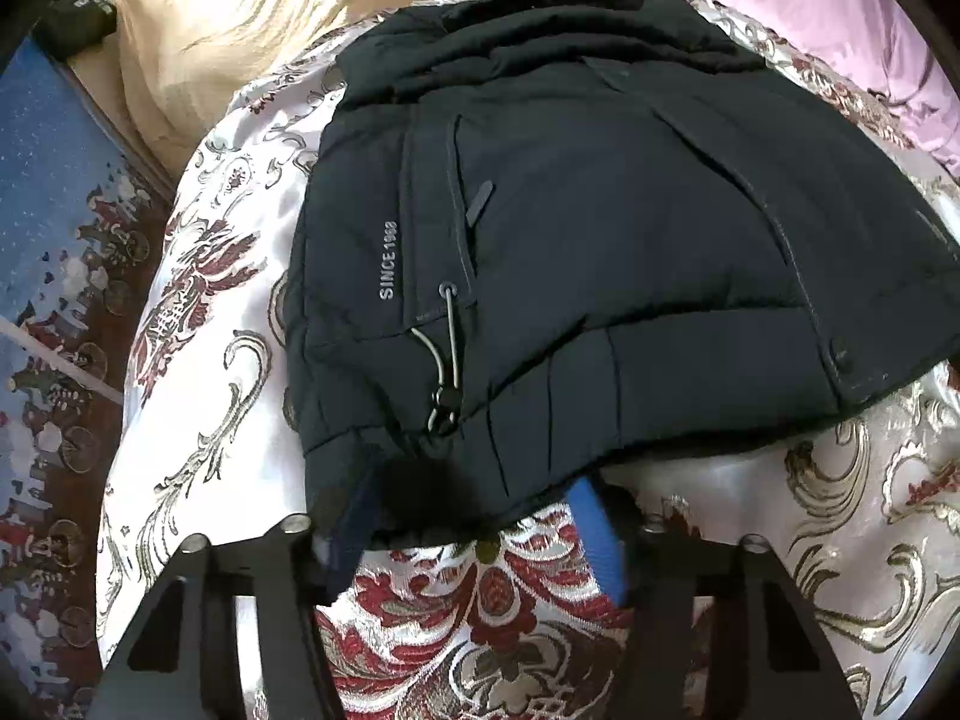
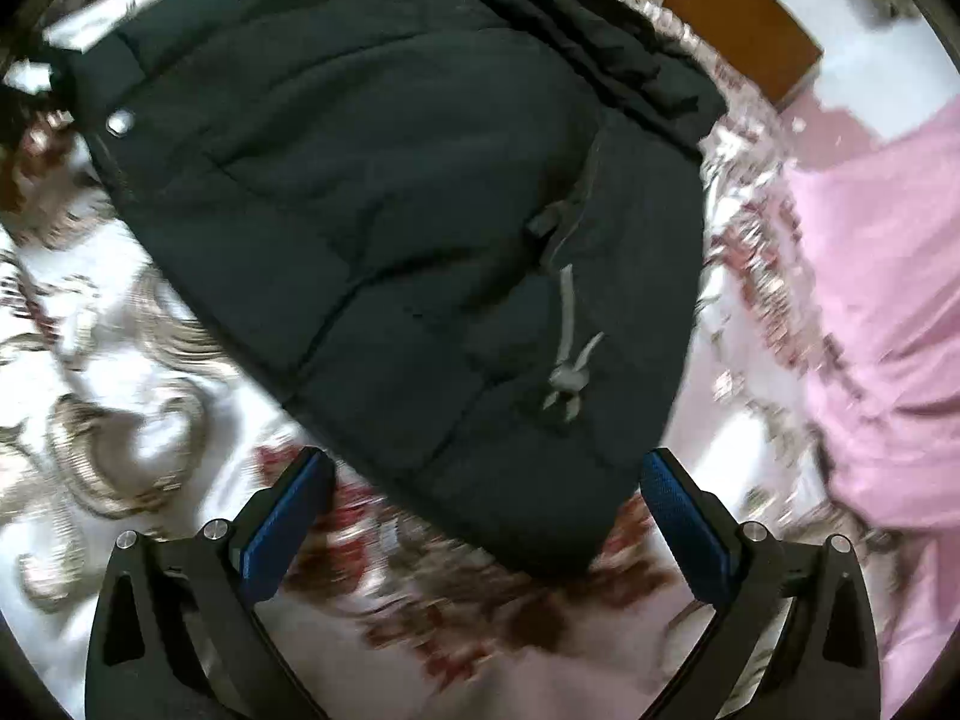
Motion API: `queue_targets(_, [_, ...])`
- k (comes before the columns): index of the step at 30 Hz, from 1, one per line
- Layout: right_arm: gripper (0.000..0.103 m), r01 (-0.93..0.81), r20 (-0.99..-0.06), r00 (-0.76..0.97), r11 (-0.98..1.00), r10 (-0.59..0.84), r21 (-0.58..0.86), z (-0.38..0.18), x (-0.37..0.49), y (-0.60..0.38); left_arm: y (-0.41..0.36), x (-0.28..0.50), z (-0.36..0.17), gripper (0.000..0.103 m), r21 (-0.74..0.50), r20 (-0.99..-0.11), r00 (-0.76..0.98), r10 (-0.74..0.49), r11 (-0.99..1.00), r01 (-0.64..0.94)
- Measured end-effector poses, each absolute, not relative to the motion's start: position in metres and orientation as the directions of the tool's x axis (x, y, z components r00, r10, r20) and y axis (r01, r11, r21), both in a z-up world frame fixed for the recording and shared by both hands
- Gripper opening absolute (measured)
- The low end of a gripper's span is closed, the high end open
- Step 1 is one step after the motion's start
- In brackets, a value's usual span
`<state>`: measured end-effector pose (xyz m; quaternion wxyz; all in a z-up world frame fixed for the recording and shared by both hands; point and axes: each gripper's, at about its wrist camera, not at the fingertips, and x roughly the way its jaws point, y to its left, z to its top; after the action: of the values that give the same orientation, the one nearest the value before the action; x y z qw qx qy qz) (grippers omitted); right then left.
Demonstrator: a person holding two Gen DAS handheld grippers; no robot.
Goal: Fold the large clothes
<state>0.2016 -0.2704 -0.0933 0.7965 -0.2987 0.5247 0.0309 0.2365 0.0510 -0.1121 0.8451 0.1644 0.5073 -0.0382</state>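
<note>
A dark padded jacket (image 1: pixel 600 240) lies spread on a patterned white-and-red bedspread (image 1: pixel 210 300), with "SINCE 1998" print and a drawcord toggle near its hem. My left gripper (image 1: pixel 474 516) is open with its blue pads partly tucked under the jacket's near hem. In the right wrist view the same jacket (image 2: pixel 390 210) lies ahead; my right gripper (image 2: pixel 486 516) is open, its blue pads either side of the hem's lower corner, holding nothing.
A cream pillow (image 1: pixel 210 18) lies far left and pink bedding (image 2: pixel 888 330) to the right of the jacket. A blue patterned floor (image 1: pixel 48 210) runs along the bed's left edge. A wooden headboard (image 2: pixel 738 18) shows beyond.
</note>
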Motion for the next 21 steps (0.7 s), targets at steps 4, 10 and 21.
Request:
queue_targets(4, [0.101,-0.400,-0.783,0.517,0.711,-0.346,-0.578,-0.102,0.198,-0.256,0.052,0.237,-0.105,0.034,0.207,-0.855,0.515,0.059,0.949,0.237])
queue_targets(10, [0.054,-0.418,-0.721,0.613,0.641,-0.323,-0.643,-0.098,0.185,-0.236,0.047,0.234,-0.103,0.024,0.215,-0.847,0.530,0.044,0.940,0.266])
queue_targets(21, [0.016,-0.355,-0.771,0.625,0.836,-0.120,-0.418,-0.061,0.186,-0.267,0.050,0.235,-0.105,0.013,0.174,-0.858,0.513,0.005,0.944,0.280])
